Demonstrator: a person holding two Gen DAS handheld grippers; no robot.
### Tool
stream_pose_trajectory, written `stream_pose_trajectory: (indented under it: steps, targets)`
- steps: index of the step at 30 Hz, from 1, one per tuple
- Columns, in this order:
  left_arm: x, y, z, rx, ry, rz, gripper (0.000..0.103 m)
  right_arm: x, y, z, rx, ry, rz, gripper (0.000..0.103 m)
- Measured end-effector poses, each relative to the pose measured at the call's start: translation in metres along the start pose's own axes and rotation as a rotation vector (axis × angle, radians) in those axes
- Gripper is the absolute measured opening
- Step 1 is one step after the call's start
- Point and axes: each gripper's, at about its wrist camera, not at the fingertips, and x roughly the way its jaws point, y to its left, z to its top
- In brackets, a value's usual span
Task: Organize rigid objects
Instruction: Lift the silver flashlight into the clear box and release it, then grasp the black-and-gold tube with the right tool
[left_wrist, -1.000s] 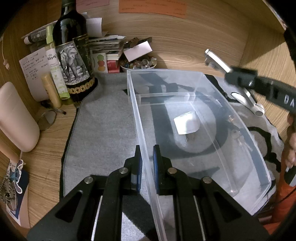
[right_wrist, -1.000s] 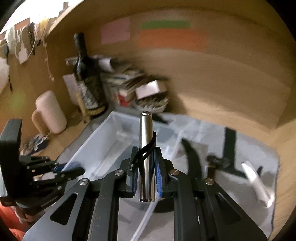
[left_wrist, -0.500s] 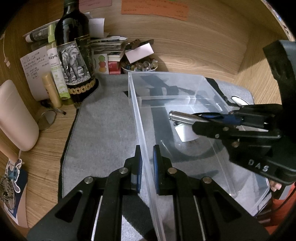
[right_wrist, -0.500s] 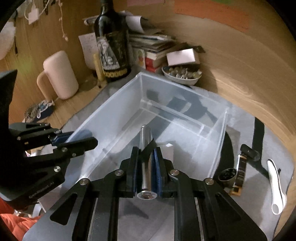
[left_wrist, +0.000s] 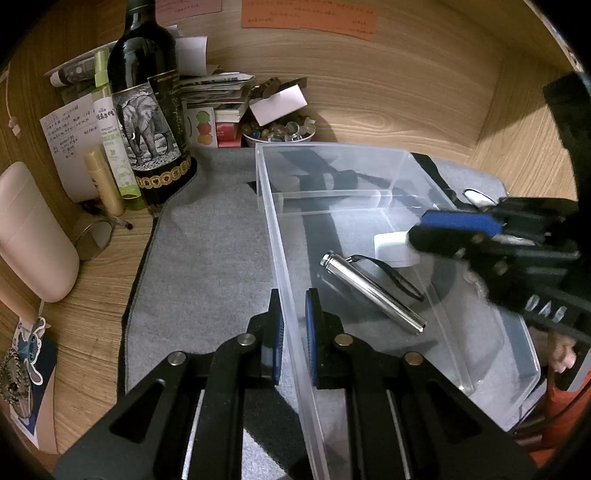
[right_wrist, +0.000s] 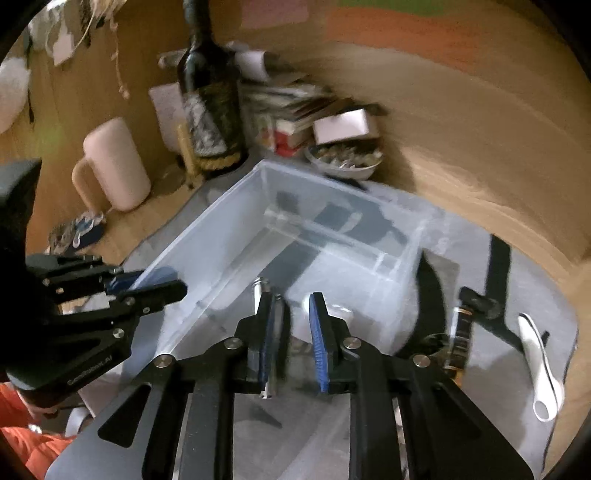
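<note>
My left gripper (left_wrist: 291, 295) is shut on the near left wall of a clear plastic bin (left_wrist: 332, 147), which stands on a grey mat. A silver flashlight (left_wrist: 373, 291) with a black strap lies on the bin's floor, beside a small white block (left_wrist: 391, 247). My right gripper (left_wrist: 415, 227) hovers over the bin at the right, its jaws opening with nothing pressed between them. In the right wrist view the right gripper (right_wrist: 291, 299) shows its blue pads apart. The flashlight (right_wrist: 260, 286) sits below, behind the left finger. The left gripper (right_wrist: 162, 280) grips the bin (right_wrist: 332, 184) at the left.
A dark wine bottle (left_wrist: 147, 110), a pink mug (left_wrist: 29, 236) and a bowl of stones (left_wrist: 280, 131) crowd the back left. On the mat to the right of the bin lie a white spoon-like piece (right_wrist: 539, 365) and a black-and-gold tube (right_wrist: 460, 339). Wooden walls close in behind and at the right.
The right gripper brought the flashlight in over the bin and let it go, and it now lies on the bin's floor. The left gripper kept its hold on the bin wall.
</note>
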Motion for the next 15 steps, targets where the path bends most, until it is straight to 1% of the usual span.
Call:
stream_pose_trajectory:
  steps: [1, 3, 5, 7, 9, 11, 13, 15]
  targets:
    - [0.000, -0.001, 0.000, -0.001, 0.000, -0.001, 0.011, -0.006, -0.003, 0.000, 0.008, -0.017, -0.013, 0.020]
    - [0.000, -0.001, 0.000, 0.000, 0.000, -0.001, 0.011, -0.016, -0.011, 0.001, 0.028, -0.046, -0.047, 0.028]
    - [0.000, -0.001, 0.000, -0.004, 0.000, 0.003, 0.011, -0.028, -0.022, -0.001, 0.055, -0.085, -0.098, 0.038]
    - [0.000, 0.000, 0.000, -0.003, -0.001, 0.004, 0.011, -0.039, -0.033, -0.003, 0.083, -0.109, -0.136, 0.042]
    - [0.001, 0.001, 0.000, -0.002, -0.001, 0.004, 0.011, -0.048, -0.047, -0.009, 0.119, -0.121, -0.174, 0.051]
    - [0.001, 0.001, 0.000, -0.007, 0.000, 0.002, 0.011, -0.055, -0.062, -0.016, 0.166, -0.137, -0.229, 0.064]
    - [0.001, 0.001, -0.001, -0.010, 0.001, -0.002, 0.011, -0.060, -0.075, -0.026, 0.213, -0.150, -0.270, 0.069]
    - [0.001, 0.001, -0.001, -0.009, 0.001, -0.001, 0.011, -0.061, -0.088, -0.036, 0.259, -0.142, -0.289, 0.069]
